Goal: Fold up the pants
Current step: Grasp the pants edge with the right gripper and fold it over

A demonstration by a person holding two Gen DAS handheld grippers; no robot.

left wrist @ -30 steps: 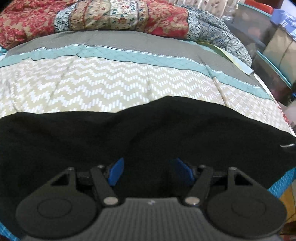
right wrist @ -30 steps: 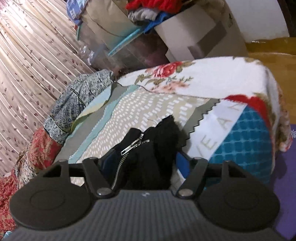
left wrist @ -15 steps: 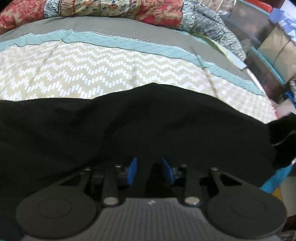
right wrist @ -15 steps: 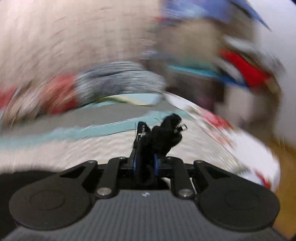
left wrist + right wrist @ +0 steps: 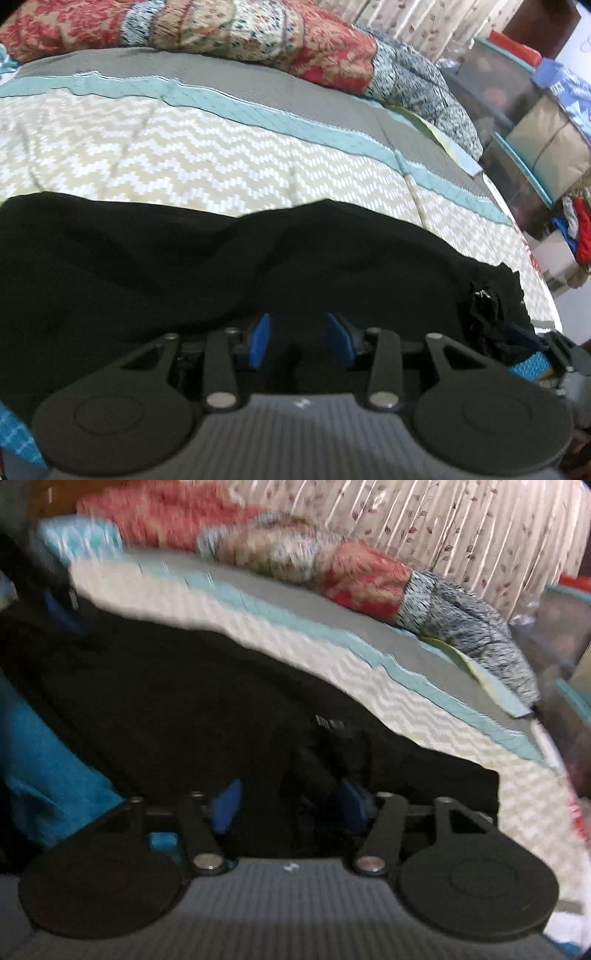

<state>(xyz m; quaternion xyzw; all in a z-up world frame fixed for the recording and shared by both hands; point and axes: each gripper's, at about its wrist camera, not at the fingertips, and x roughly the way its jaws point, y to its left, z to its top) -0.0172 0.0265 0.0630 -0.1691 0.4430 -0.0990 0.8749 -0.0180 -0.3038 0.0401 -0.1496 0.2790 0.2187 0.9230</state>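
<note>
Black pants (image 5: 155, 273) lie across the chevron bedspread, folded over, with the bunched zipper end (image 5: 482, 306) at the right. My left gripper (image 5: 299, 341) sits low over the near edge of the cloth. Its jaws are opening, and its blue pads (image 5: 260, 341) stand apart without pinching the dark cloth between them. In the blurred right wrist view the pants (image 5: 192, 709) fill the middle. My right gripper (image 5: 290, 805) is over their near right part with its jaws opening, and loose black cloth lies between the pads (image 5: 225, 806) without being pressed.
A rolled patchwork quilt (image 5: 229, 33) lies along the far side of the bed (image 5: 207, 155). Storage bins and boxes (image 5: 524, 122) stand past the right edge. A blue towel (image 5: 44, 760) lies under the pants at the near left. Pleated curtains (image 5: 461, 528) hang behind.
My right gripper swung from the bed's corner over the pants, rolling upright while shut on the zipper end, then opened and let it go. My left gripper narrowed on the cloth, then widened.
</note>
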